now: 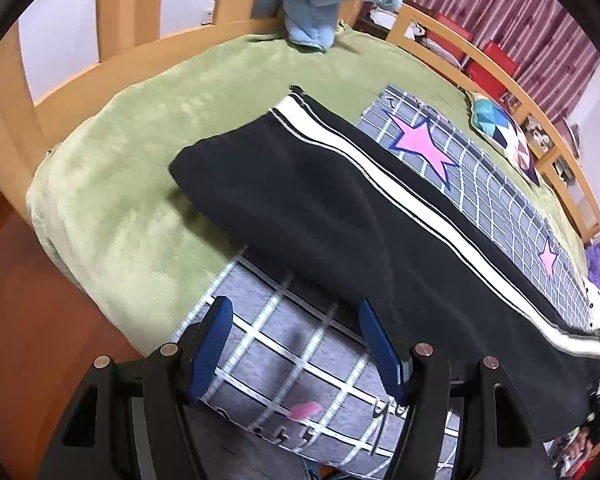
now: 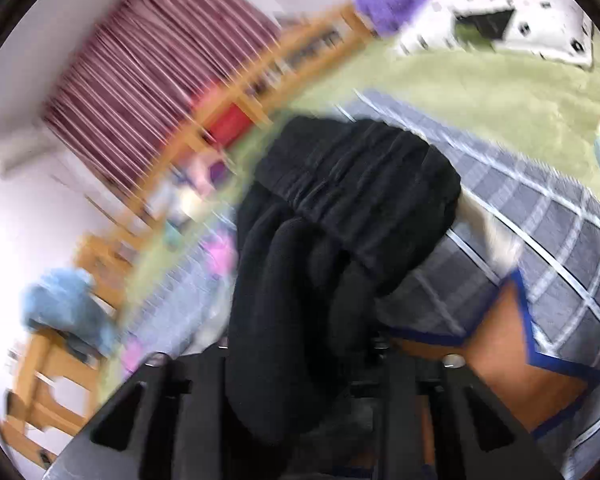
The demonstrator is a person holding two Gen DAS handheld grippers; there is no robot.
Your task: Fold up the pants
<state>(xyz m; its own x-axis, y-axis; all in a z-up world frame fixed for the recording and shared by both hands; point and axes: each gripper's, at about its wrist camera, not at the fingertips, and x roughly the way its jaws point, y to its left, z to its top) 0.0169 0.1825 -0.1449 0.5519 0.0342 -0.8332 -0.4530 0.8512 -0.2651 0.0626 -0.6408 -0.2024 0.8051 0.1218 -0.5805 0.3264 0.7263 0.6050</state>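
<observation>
- My left gripper point(image 1: 296, 344) stands released, its blue pads point(image 1: 210, 346) apart over the grey grid blanket point(image 1: 300, 344), nothing between them.
- Just past its right finger lie the black pants point(image 1: 340, 216), spread lengthwise on that blanket, white side stripe point(image 1: 400, 196) on the far edge.
- My right gripper point(image 2: 300, 360) is buried under the pants' bunched waistband point(image 2: 352, 184); the fingers are hidden, so I cannot tell whether they clamp the cloth.
- A green bedcover point(image 1: 140, 152) lies beneath everything.

Black tool point(image 1: 296, 344), blue pads point(image 1: 210, 346), silver screws.
</observation>
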